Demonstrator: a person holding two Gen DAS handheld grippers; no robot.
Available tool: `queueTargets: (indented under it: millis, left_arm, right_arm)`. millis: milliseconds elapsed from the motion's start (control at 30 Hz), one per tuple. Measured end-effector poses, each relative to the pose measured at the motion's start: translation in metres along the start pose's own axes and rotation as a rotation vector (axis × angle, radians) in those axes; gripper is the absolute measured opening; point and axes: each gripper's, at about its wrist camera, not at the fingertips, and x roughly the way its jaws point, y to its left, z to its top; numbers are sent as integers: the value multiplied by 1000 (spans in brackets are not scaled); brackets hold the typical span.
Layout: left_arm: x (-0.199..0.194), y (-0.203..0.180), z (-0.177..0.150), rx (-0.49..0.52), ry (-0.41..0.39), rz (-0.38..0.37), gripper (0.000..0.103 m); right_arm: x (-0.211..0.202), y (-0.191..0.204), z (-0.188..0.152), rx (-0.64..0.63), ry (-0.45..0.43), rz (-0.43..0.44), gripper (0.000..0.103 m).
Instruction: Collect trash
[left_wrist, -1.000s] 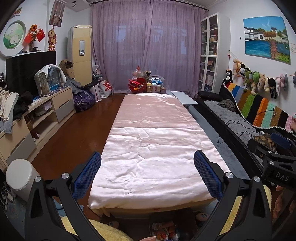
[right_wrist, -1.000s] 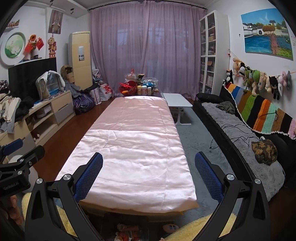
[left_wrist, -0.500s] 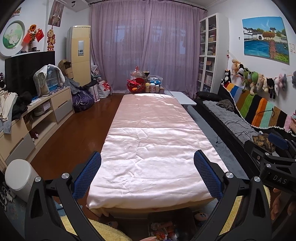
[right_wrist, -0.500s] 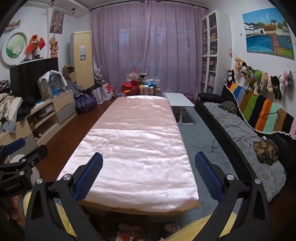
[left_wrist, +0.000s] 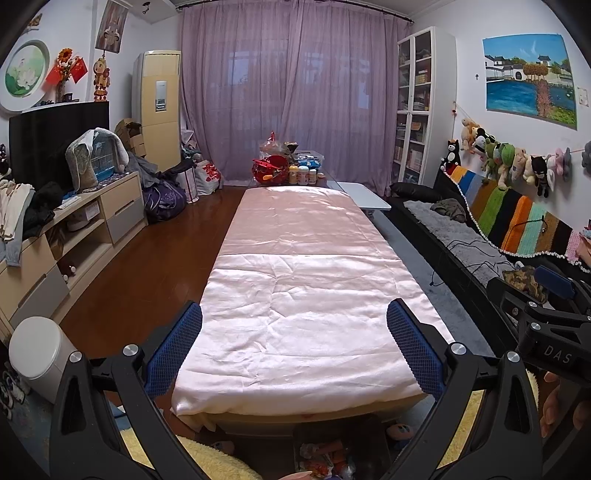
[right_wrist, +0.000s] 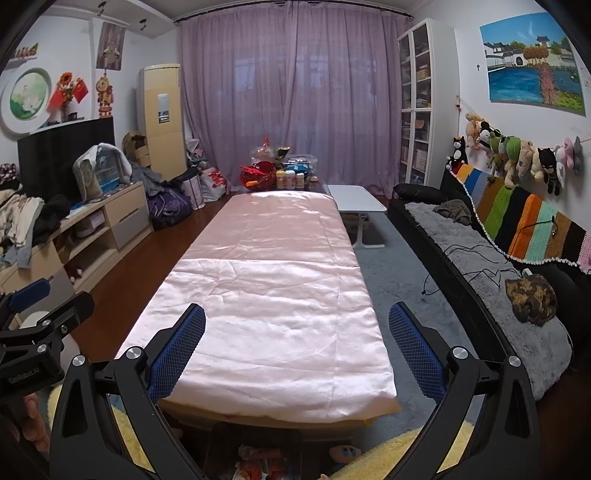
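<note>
Trash below both wide-apart hand-held grippers.

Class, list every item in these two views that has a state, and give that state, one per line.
left gripper: open, empty
right gripper: open, empty
curtains: drawn shut
pink sheet: spread flat, creased
television: off
white bin: lid shut

Long table under shiny pink cloth, middle of room. Purple curtains at back. Black sofa on right, striped blanket, row of soft toys above. White bin on left floor.
</note>
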Motion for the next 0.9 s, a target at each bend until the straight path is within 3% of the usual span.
queueTargets:
  millis: [900]
  left_arm:
    - [2,-1,-4,3,1,-3,95]
  right_arm:
    - [1,0,-1,1,5,4,100]
